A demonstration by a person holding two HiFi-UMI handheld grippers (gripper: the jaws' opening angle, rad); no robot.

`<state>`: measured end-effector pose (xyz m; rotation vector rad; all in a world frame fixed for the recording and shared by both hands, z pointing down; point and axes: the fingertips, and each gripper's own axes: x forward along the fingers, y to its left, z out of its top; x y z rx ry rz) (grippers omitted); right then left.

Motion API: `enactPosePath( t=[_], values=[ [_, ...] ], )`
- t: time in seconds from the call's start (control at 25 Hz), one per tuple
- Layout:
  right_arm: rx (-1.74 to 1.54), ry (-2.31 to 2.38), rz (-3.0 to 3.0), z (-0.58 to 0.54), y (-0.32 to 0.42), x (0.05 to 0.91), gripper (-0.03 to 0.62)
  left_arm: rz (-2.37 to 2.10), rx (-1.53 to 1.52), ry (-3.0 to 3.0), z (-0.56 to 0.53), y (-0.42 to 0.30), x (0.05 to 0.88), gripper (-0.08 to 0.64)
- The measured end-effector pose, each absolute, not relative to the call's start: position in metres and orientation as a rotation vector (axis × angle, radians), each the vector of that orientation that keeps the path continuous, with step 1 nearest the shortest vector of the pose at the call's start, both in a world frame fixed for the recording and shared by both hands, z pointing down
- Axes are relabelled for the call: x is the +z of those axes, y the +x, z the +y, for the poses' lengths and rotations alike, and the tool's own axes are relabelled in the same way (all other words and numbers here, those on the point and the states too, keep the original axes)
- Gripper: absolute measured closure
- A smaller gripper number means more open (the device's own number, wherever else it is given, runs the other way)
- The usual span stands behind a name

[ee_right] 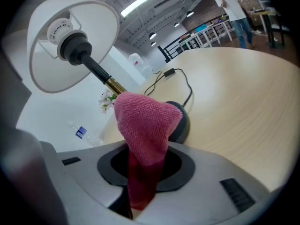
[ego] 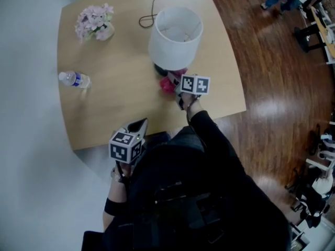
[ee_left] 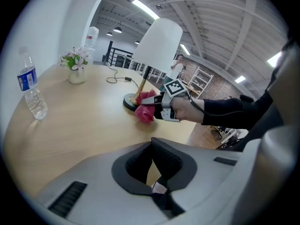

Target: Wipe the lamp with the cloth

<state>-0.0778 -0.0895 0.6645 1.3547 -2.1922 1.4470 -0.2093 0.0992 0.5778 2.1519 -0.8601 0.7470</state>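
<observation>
A lamp with a white shade (ego: 175,35) stands on the wooden table, its dark round base (ego: 161,69) under the shade's near side. My right gripper (ego: 171,80) is shut on a pink cloth (ego: 166,83) right beside that base. In the right gripper view the cloth (ee_right: 145,125) stands up from between the jaws, in front of the base (ee_right: 182,118) and the brass stem (ee_right: 112,84). The left gripper view shows the cloth (ee_left: 145,111) next to the base (ee_left: 127,101). My left gripper (ego: 140,124) hangs over the table's near edge, shut and empty.
A water bottle (ego: 75,79) lies at the table's left. A small vase of pink flowers (ego: 95,22) stands at the far left. The lamp's black cord (ego: 152,9) runs off the far edge. Wooden floor lies to the right, with people far off.
</observation>
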Motion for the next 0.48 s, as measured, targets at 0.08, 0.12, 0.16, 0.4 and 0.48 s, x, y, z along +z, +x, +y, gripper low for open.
enactPosePath(
  t=[0.08,0.12,0.16,0.4,0.48],
  values=[
    [1.431,1.393,-2.157,-0.082,-0.061,0.665,0.499,-0.835,0.738,2.172,0.096,-0.205,0.577,0.548],
    [1.427,1.406,-2.163,-0.078,-0.053,0.663,0.499,-0.824,0.734,2.181,0.094,-0.203,0.577,0.548],
    [1.421,1.416,-2.175,-0.076,-0.046,0.659,0.499,-0.814,0.731,2.189,0.092,-0.201,0.577,0.548],
    [1.334,1.497,-2.254,-0.096,-0.005,0.64,0.497,-0.795,0.746,2.212,0.089,-0.193,0.578,0.548],
    [1.273,1.513,-2.291,-0.115,0.004,0.633,0.497,-0.811,0.761,2.213,0.089,-0.194,0.578,0.548]
  ],
)
